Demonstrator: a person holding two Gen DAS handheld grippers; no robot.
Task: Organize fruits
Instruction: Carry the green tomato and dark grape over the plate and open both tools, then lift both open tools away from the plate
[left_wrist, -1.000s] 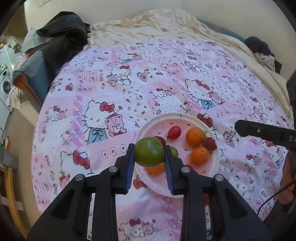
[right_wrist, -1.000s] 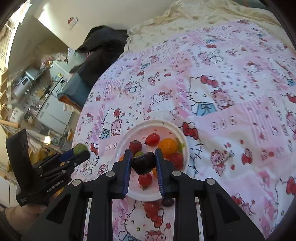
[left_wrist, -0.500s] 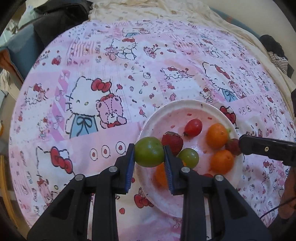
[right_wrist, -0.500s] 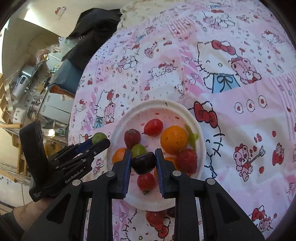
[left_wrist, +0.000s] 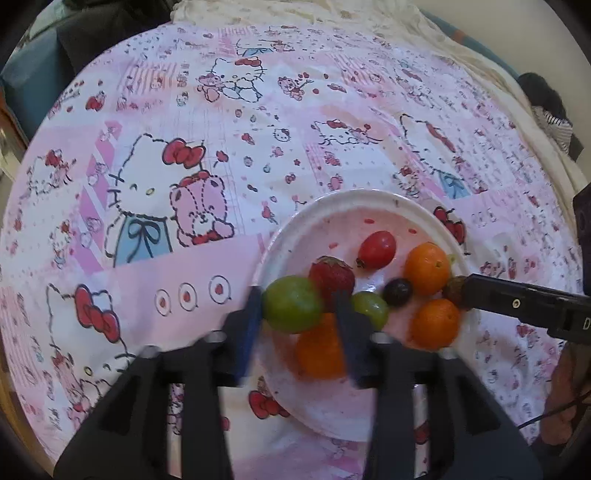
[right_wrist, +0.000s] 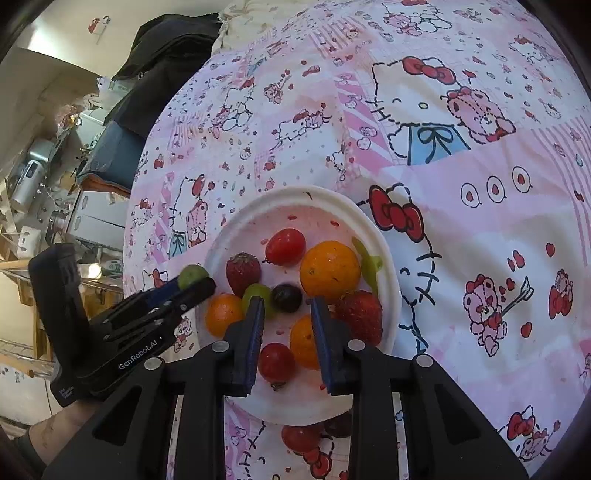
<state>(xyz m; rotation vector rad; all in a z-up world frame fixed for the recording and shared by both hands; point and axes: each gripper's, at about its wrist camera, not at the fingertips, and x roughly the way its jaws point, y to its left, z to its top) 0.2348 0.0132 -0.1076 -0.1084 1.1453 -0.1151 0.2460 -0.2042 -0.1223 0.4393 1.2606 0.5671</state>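
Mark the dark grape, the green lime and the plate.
dark grape (right_wrist: 287, 297), right wrist view, centre of its skin
green lime (left_wrist: 291, 309), left wrist view, its front face
plate (right_wrist: 295, 194), right wrist view, far rim

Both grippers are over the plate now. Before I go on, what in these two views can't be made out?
- Left wrist view: the left gripper is motion-blurred as its jaws open; whether the pads touch the green fruit is unclear.
- Left wrist view: one orange fruit is partly behind that fruit and a finger.
- Right wrist view: fruits beyond the plate rim are half hidden by it.
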